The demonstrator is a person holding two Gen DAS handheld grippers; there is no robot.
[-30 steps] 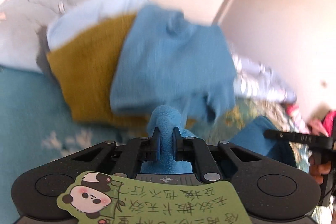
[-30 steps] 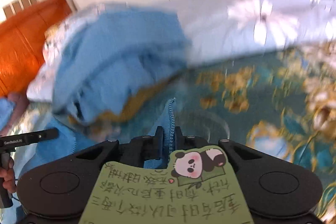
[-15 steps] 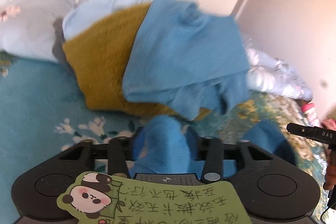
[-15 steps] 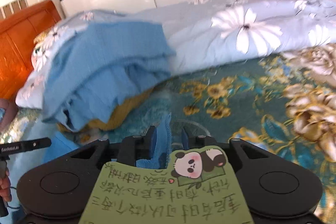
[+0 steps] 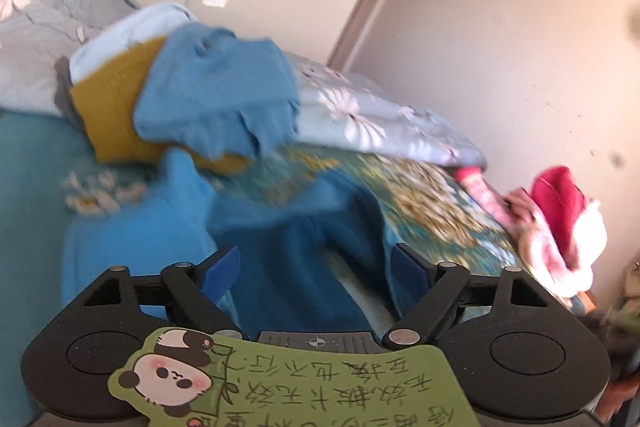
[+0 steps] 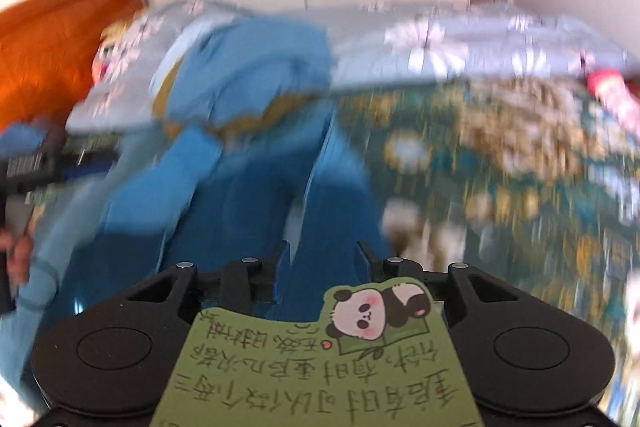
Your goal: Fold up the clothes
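The left hand-held gripper (image 5: 316, 269) has its jaws spread wide, its blue pads (image 5: 222, 273) well apart and gripping nothing. Straight ahead of it and just below, a blue fleece (image 5: 280, 267) lies on the bed (image 5: 432, 211), its dark shaded folds filling the gap between the pads, though whether cloth touches either pad cannot be told. A lighter part of the same fleece spreads off to the left of the gripper. Farther ahead and slightly left sits a stack: a folded blue top (image 5: 218, 99) over a mustard knit (image 5: 112, 111), with a pale blue piece (image 5: 128, 31) behind them. Beyond the stack a floral quilt (image 5: 380, 119) runs to the right, and far to the right, at the bed's edge, lies a pink garment (image 5: 556, 223). The right hand-held gripper (image 6: 322, 261) also stands open, its jaws parted less widely, holding nothing. In its blurred view the fleece (image 6: 256, 211) reaches forward from directly in front of the jaws toward the stack, with one long strip running ahead between the fingers' line and the patterned bed (image 6: 500, 163) off to the right. The blue top (image 6: 256, 67) sits ahead and left, the mustard knit (image 6: 276, 107) peeking from under it, the quilt (image 6: 480, 47) behind to the right. At far left an orange headboard (image 6: 60, 43) shows, and the other gripper's black tip (image 6: 32, 167) pokes in at the left edge.
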